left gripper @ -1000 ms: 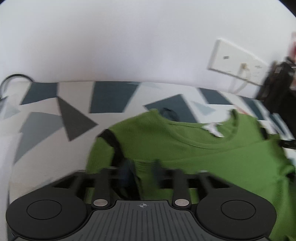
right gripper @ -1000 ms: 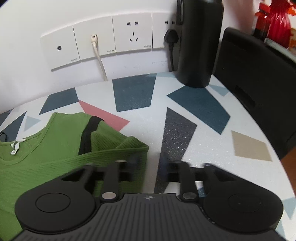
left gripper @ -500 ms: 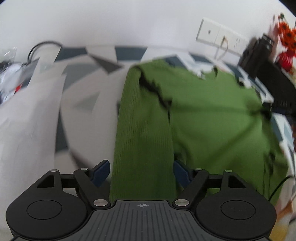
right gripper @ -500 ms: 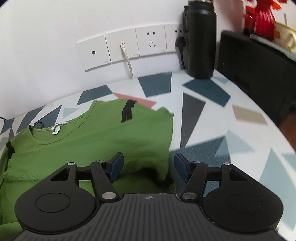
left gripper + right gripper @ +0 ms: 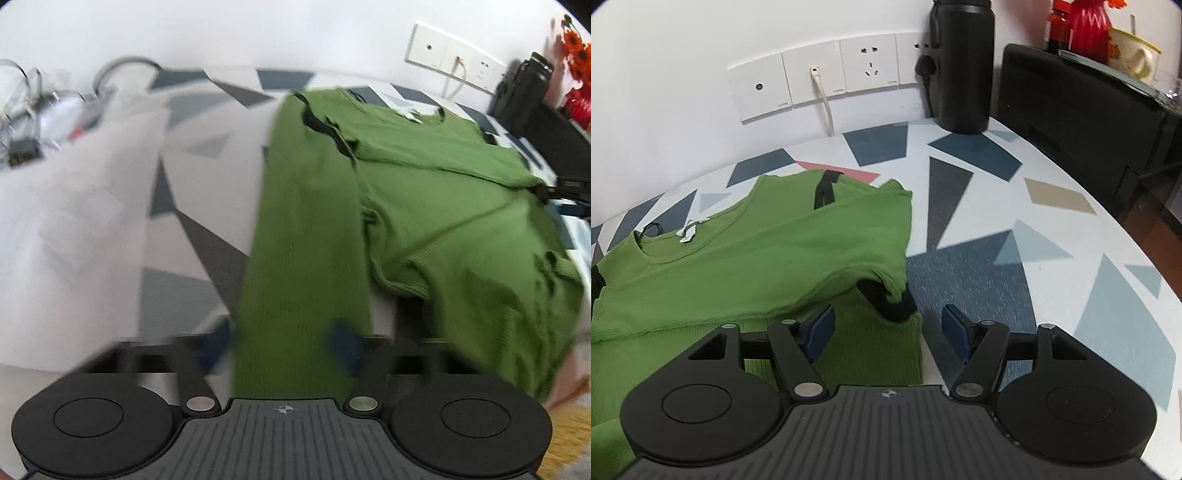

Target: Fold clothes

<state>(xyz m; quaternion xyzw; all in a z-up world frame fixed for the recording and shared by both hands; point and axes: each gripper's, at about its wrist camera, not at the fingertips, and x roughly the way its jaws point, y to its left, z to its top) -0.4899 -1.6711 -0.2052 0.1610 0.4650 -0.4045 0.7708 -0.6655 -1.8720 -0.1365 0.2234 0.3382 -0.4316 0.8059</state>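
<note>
Through the left wrist camera we see our left gripper [image 5: 282, 349] with its blue-padded fingers [image 5: 345, 349] spread wide on either side of a long green ribbed sleeve [image 5: 306, 236], closing on nothing; the picture is blurred here. The sleeve belongs to a green ribbed knit sweater with black trim [image 5: 454, 206], which lies spread on the white tabletop with grey and blue triangle pattern [image 5: 192, 229], neckline toward the wall. A white sheet of paper [image 5: 70, 236] lies to the left of the sweater, and white wall sockets [image 5: 454, 64] sit beyond.

Through the right wrist camera our right gripper [image 5: 890, 328] is likewise wide open and holds nothing, its blue pads [image 5: 955, 332] straddling the sleeve end with its black band [image 5: 892, 301]. The sweater [image 5: 746, 254] covers the left part of the tabletop [image 5: 1052, 266], its right shoulder folded inward. A tall black bottle [image 5: 962, 70] stands by the wall sockets [image 5: 827, 81], beside a black box [image 5: 1082, 110].
</note>
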